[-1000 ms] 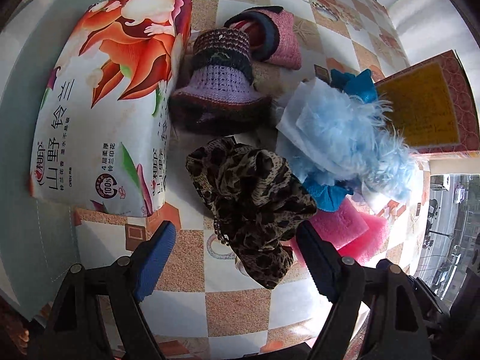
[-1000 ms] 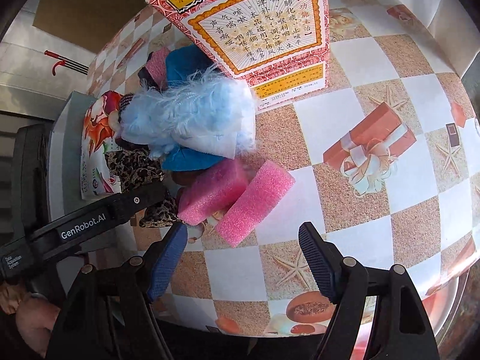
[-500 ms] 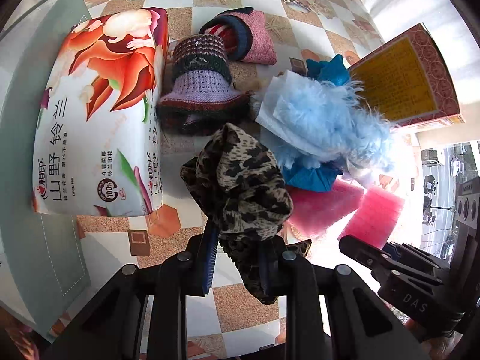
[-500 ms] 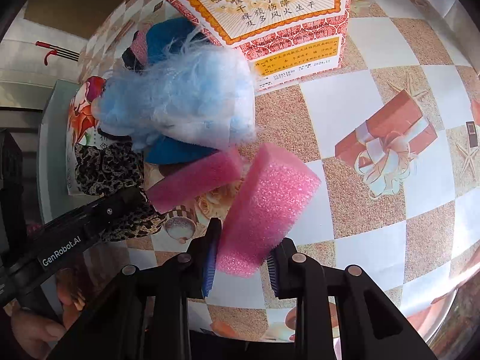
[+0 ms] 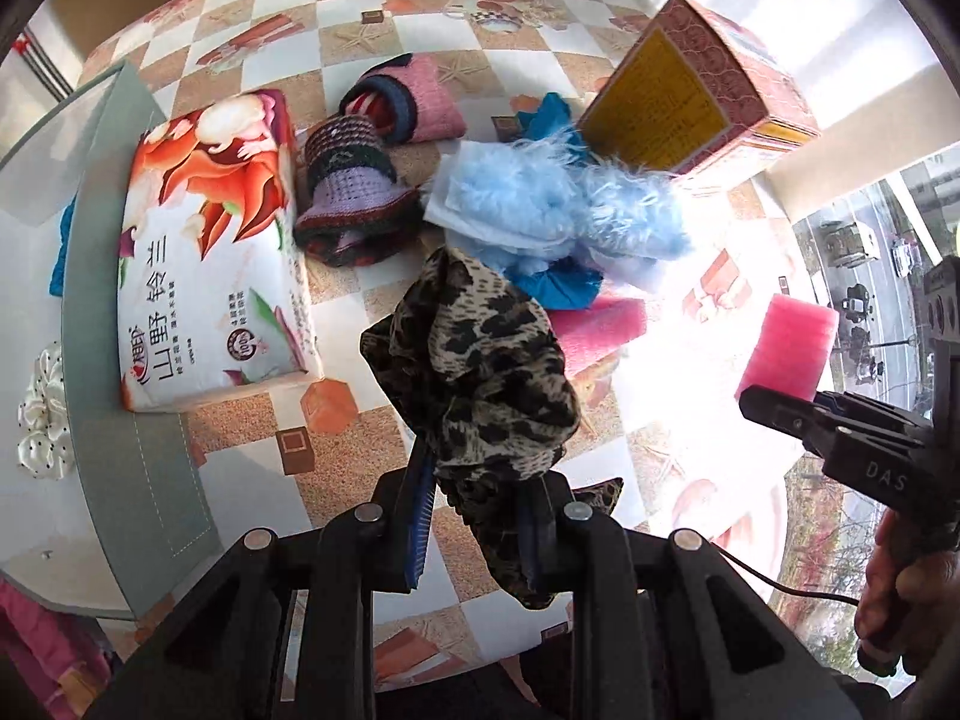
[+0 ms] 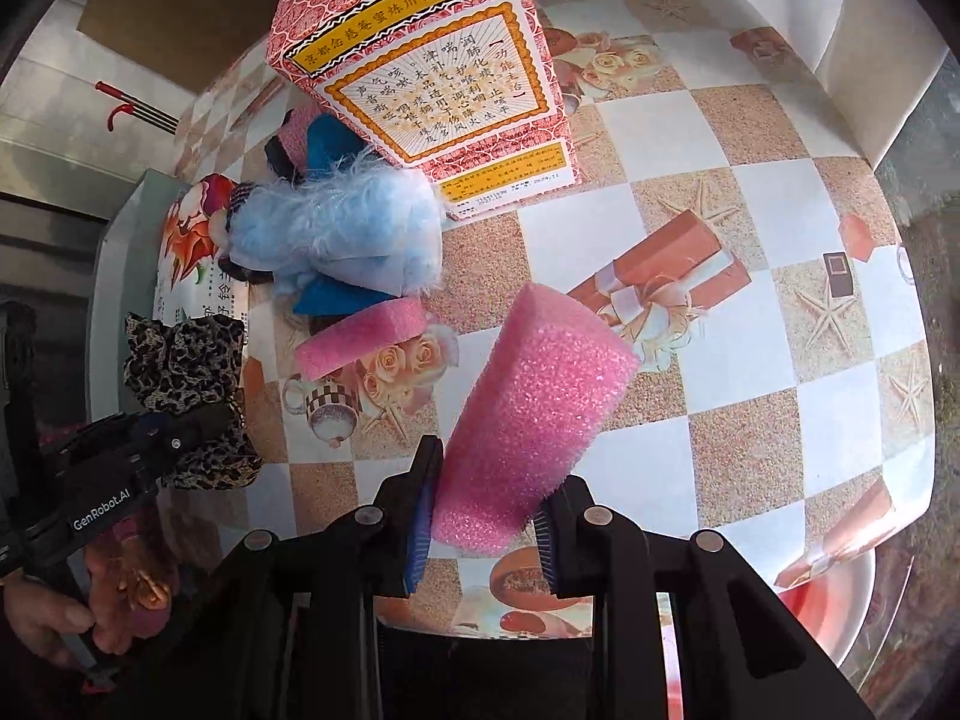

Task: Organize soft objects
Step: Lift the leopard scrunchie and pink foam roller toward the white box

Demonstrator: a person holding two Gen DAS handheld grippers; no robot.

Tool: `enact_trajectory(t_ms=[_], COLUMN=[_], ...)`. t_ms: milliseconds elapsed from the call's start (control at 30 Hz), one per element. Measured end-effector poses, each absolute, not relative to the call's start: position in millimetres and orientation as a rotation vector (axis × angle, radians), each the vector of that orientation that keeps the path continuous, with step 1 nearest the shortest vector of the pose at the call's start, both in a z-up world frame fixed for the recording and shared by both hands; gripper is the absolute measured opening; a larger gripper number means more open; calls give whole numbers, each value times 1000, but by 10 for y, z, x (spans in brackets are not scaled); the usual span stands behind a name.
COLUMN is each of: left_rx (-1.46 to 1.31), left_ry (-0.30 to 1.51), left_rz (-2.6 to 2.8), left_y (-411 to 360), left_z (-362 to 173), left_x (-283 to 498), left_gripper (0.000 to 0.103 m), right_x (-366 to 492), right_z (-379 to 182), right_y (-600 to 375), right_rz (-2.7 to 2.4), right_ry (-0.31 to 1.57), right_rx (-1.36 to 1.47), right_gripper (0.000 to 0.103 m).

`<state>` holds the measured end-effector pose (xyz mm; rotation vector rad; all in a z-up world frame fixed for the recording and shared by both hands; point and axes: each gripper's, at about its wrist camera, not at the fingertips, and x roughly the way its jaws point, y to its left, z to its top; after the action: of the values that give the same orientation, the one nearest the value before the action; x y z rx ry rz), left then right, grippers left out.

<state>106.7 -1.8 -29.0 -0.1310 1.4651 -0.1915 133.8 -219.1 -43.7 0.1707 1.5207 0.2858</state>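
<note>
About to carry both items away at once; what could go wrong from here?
1. The leopard-print cloth is pinched at one end in the left tool; its loose folds may slip out.
2. The pink sponge in the right tool is squashed and tilted; it could spring free.

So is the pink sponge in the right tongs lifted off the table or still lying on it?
Lifted. The right tongs are shut on the sponge, which tilts upward with the table showing beneath its free end.

Blue cloth mostly hidden beneath pale fluffy bundle
</note>
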Motion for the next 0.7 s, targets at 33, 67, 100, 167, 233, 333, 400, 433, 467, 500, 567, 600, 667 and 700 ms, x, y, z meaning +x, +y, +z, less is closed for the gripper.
enact_trajectory(t_ms=[33,67,100,167,233,333,400,433,467,500,567,600,667,700], left_rx=[-101,-61,-16,27,29,21,-4,-16,-20,-27,-47,-56,-75,-88], left_ry=[1447,1425,1399,1340,1299,1280,1296,1294,1290,1290,1295,1298,1301,1303], left_rz=[-232,-264,-282,-325,-357,-351,-336,-332,-319,-302,-275,-263,-234,-218], left_y=[-202,-332,-464,-642,-809,-905,-895,-882,-863,-839,-782,-752,-684,-642], left_z=[-182,-90,7,215,373,517,539,556,575,591,612,625,646,652], left_x=[1110,1174,1251,1369,1541,1773,1930,2008,2078,2140,2236,2280,2353,2382], left_gripper=[26,26,26,26,26,26,26,26,26,26,26,26,26,26], right_x=[1370,1408,1458,1564,1678,1840,1947,2001,2051,2096,2198,2253,2333,2368], right_z=[-393,-343,-297,-176,-28,235,375,426,470,508,560,588,641,654], right_y=[-2251,-2314,-2368,-2516,-2630,-2763,-2810,-2824,-2843,-2850,-2828,-2814,-2759,-2714], right_rz=[268,250,232,198,174,143,122,116,115,115,119,122,132,138], right_ry=[1505,1488,1473,1441,1398,1331,1299,1291,1285,1280,1274,1270,1266,1265], right_rx=[179,187,194,201,195,190,168,158,153,149,143,141,130,120], right_gripper=[30,30,30,30,30,30,30,30,30,30,30,30,30,30])
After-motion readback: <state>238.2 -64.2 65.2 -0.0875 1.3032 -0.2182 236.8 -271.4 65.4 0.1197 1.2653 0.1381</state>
